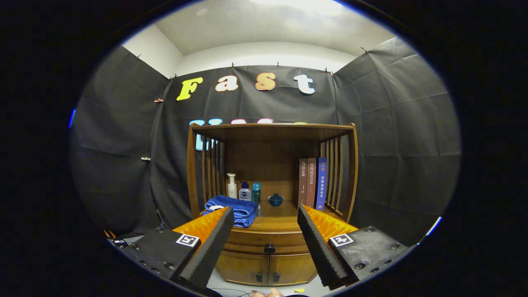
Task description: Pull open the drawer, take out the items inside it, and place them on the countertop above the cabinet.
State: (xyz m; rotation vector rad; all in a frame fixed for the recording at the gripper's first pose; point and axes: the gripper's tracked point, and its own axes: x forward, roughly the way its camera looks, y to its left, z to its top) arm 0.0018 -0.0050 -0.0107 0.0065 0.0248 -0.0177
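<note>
On the brown wooden cabinet's countertop (280, 222), a folded blue towel (231, 206) lies at the left, partly behind the left finger. Next come a white pump bottle (232, 186), a small blue-capped bottle (245, 192), a teal tumbler (256, 194), then a small dark-teal lidded pot (275, 200), then three upright books (312, 182). The gripper (266, 225) hangs spread wide, empty, with the closed curved-front wooden drawer (251, 241) and its dark round knob (269, 248) between the fingers, seemingly some way beyond them.

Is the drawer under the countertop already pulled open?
No, the drawer sits flush, its knob untouched ahead of the open gripper.
</note>
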